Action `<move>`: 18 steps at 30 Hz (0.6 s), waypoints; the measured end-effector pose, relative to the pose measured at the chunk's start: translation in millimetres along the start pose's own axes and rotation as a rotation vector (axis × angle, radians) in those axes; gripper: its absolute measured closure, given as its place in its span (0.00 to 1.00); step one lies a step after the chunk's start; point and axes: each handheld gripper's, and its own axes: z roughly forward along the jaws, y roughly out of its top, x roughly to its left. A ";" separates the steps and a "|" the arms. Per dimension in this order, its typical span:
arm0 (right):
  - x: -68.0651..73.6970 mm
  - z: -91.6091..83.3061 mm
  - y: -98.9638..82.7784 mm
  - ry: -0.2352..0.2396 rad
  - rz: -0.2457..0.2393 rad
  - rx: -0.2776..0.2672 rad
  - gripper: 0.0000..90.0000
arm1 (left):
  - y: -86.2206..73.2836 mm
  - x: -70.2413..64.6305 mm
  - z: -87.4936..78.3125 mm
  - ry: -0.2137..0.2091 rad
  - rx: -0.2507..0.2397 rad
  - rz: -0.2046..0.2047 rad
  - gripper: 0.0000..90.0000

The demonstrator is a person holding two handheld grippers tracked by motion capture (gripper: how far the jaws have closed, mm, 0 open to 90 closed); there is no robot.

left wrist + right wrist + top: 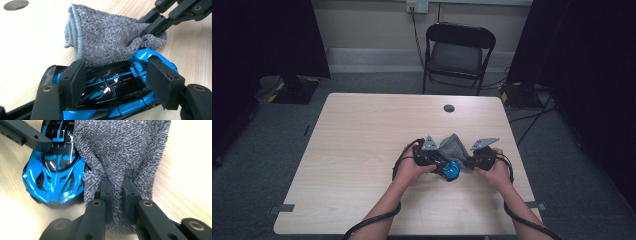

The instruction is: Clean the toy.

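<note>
**Wiping the toy car: the cloth is on it, the rubbing is under way**

A blue and black toy car sits on the near part of the wooden table, a little to the right of the middle. A person's two hands hold a gripper each, close together over the car.

The left gripper has its two black jaws one on each side of the car. The pads sit against the car's sides, so it looks clamped on the car to keep it from rolling.

The right gripper has its jaws squeezed together on a fold of the grey cloth. The cloth is fluffy, like a small towel. It hangs over one side of the car and touches the roof and the shiny black top.

What looks done: the car is held, the cloth is picked up, and the cloth has been brought onto the car.

What looks left: most of the rubbing. The blue nose of the car is bare, with no cloth on it. I cannot tell how clean the covered part is, because the cloth hides it. Afterwards the cloth and the car need to be put down
</note>
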 end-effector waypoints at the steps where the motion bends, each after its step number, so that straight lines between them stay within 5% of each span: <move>1: 0.0 -1.4 -1.4 0.001 -0.003 0.002 0.91 | 0.1 0.0 0.0 0.000 0.001 0.000 0.36; 18: 4.9 -19.5 -21.3 0.017 0.013 0.001 0.90 | -0.4 2.8 -1.3 0.015 0.004 -0.005 0.36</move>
